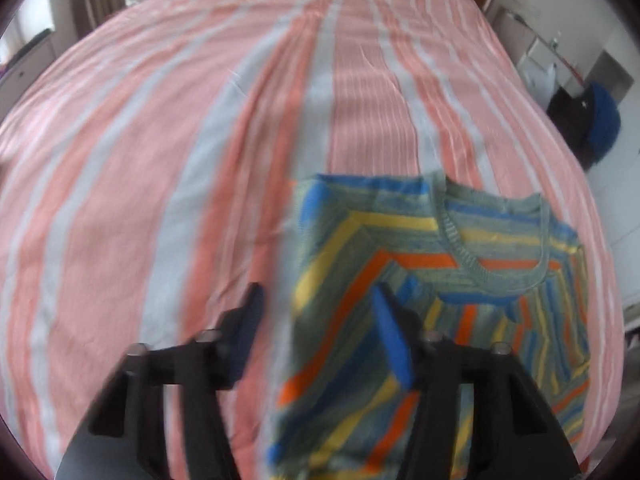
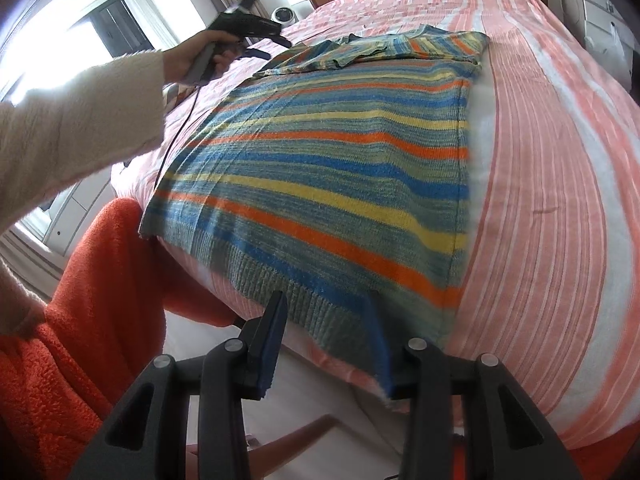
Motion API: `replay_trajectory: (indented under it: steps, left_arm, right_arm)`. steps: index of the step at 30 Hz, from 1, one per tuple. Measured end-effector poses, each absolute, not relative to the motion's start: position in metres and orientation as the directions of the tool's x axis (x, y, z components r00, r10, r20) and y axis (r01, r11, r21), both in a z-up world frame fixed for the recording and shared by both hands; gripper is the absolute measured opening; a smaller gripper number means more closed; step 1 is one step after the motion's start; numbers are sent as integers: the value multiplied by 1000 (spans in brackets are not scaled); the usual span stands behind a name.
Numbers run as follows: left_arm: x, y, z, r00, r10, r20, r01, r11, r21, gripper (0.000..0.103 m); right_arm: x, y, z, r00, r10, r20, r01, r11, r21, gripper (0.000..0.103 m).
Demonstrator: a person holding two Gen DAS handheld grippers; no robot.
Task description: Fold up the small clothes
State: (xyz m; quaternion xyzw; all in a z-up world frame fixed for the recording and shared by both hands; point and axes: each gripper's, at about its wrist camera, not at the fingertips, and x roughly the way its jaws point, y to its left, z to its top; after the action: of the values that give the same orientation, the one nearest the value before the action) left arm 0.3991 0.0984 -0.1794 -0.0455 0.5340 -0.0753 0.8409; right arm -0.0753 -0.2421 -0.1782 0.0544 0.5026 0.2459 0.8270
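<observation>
- Striped sweater (image 2: 320, 184) flat on bed (image 2: 540, 160), hem at near edge, sleeve already folded in at neckline end.
- Right gripper (image 2: 326, 344) parted, astride hem, nothing pinched; could grab bedsheet too.
- Left gripper (image 1: 316, 340) parted, empty, above sweater's collar-side edge; blurred, may snag folded sleeve.

Striped knit sweater (image 2: 320, 184), grey-green with blue, yellow and orange bands, lies flat on the bed. Ribbed hem at the near edge of the mattress, neckline at the far end. One sleeve is folded in diagonally across the chest (image 1: 360, 280).
</observation>
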Motion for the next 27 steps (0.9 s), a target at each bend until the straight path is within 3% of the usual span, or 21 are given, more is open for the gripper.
replay_trajectory:
  steps: [1, 3, 4, 7, 12, 15, 17, 25, 26, 27]
  left_arm:
    - [400, 98, -181, 431, -149, -890, 65, 989, -133, 4]
    - [396, 112, -181, 494, -74, -866, -40, 993, -108, 3]
    - [395, 127, -185, 501, -103, -859, -106, 978, -178, 3]
    - [390, 131, -189, 522, -107, -846, -111, 975, -192, 3]
    - [387, 132, -190, 527, -125, -841, -104, 972, -210, 12]
    - [376, 132, -186, 531, -134, -837, -88, 973, -211, 28]
    - [363, 129, -183, 536, -148, -831, -50, 977, -206, 40]
    - [342, 127, -199, 563, -157, -812, 25, 985, -173, 42]
    - [340, 129, -200, 569, -162, -806, 23, 983, -181, 43]
    - [338, 130, -201, 577, -168, -800, 20, 981, -191, 43]
  right_arm:
    - [-75, -242, -179, 372, 461, -806, -353, 873, 336, 40]
    - [-74, -242, -178, 368, 459, -809, -354, 873, 334, 40]
    - [-74, -241, -176, 366, 456, -811, -357, 874, 330, 40]
    - [-64, -245, -158, 369, 466, -804, -372, 867, 332, 40]
    - [15, -256, -96, 424, 484, -766, -369, 864, 342, 40]
    - [90, -264, -77, 438, 553, -709, -278, 833, 478, 40]
    - [160, -261, -87, 411, 649, -640, -198, 749, 632, 40]
    - [299, -216, -192, 299, 670, -680, 78, 693, 717, 36]
    - [304, -207, -201, 268, 665, -697, 82, 705, 705, 27]
    - [304, -205, -205, 260, 645, -718, 78, 727, 682, 7]
